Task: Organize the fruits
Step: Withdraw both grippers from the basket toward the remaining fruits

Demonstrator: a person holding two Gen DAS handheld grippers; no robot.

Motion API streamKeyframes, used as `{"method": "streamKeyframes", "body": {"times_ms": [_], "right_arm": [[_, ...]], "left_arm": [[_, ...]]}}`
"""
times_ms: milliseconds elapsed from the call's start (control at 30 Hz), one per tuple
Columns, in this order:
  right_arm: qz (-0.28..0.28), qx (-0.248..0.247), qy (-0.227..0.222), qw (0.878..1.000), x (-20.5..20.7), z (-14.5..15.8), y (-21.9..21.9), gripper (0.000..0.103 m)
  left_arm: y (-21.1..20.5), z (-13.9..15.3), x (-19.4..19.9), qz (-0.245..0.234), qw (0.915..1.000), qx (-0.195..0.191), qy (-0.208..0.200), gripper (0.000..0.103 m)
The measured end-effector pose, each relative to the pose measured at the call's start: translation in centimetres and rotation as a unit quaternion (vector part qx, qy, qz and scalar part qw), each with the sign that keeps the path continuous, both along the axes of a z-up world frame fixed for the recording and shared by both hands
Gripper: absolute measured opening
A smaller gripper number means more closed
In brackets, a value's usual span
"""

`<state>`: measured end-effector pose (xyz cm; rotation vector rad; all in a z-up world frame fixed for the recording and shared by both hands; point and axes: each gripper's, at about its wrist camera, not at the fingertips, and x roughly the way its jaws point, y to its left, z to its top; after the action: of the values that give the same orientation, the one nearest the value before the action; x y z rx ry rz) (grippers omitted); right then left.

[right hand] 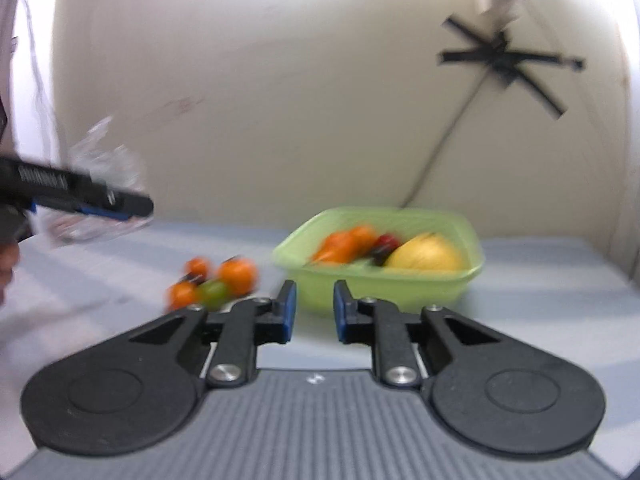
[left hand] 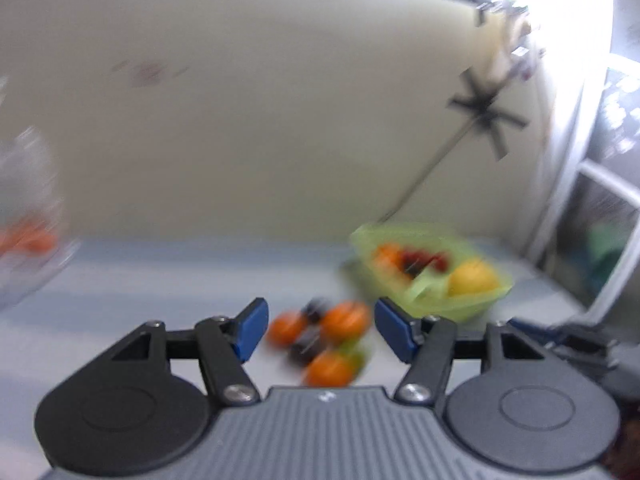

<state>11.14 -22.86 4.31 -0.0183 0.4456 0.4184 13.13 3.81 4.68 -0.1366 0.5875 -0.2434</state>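
Loose fruit lies in a cluster on the pale table: three oranges [left hand: 346, 318] [right hand: 238, 274], a green fruit [right hand: 212, 292] and small dark fruits [left hand: 308, 344]. To its right stands a green bowl [left hand: 460, 304] [right hand: 384, 288] holding a large yellow fruit [left hand: 472, 278] [right hand: 424, 256], oranges [right hand: 344, 244] and red fruit [right hand: 386, 240]. My left gripper [left hand: 320, 316] is open just short of the cluster, with nothing between its pads; the right wrist view shows it [right hand: 136, 206] from the side at far left. My right gripper [right hand: 315, 300] is shut on nothing, in front of the bowl's near wall.
A crumpled clear plastic bag [right hand: 104, 152] [left hand: 24, 208] with something orange inside sits at the left of the table. A cream wall with a black tape cross [right hand: 504, 60] and a cable rises behind. The table's right edge lies beyond the bowl.
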Motion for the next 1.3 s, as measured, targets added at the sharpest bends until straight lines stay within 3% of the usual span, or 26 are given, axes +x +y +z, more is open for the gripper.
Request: {"method": "streamKeyframes", "body": {"times_ms": [167, 300, 567, 700, 967, 1300], "right_arm": [[0.022, 0.014, 0.037, 0.999, -2.2, -1.7, 3.5, 0.022], [0.005, 0.04, 0.075, 0.996, -1.7, -2.7, 4.1, 0.022], [-0.069, 0.078, 0.083, 0.991, -1.3, -3.1, 2.5, 0.025], [-0.083, 0.07, 0.088, 0.99, -1.1, -3.4, 2.6, 0.025], [-0.098, 0.049, 0.11, 0.988, -0.4, -3.8, 3.0, 0.025], [-0.102, 0.04, 0.113, 0.987, -0.3, -3.9, 3.2, 0.025]], "left_arm": [[1.3, -3.9, -3.1, 0.035, 0.9991, 0.001, 0.022, 0.059], [0.7, -5.5, -4.3, 0.037, 0.9989, 0.027, 0.006, 0.059], [-1.0, -5.4, -6.4, 0.023, 0.9965, 0.064, -0.048, 0.057], [-1.6, -5.1, -7.2, 0.012, 0.9937, 0.078, -0.079, 0.057], [-0.4, -5.0, -7.1, 0.006, 0.9959, 0.041, -0.081, 0.057], [-0.3, -5.0, -7.3, -0.001, 0.9956, 0.035, -0.087, 0.058]]}}
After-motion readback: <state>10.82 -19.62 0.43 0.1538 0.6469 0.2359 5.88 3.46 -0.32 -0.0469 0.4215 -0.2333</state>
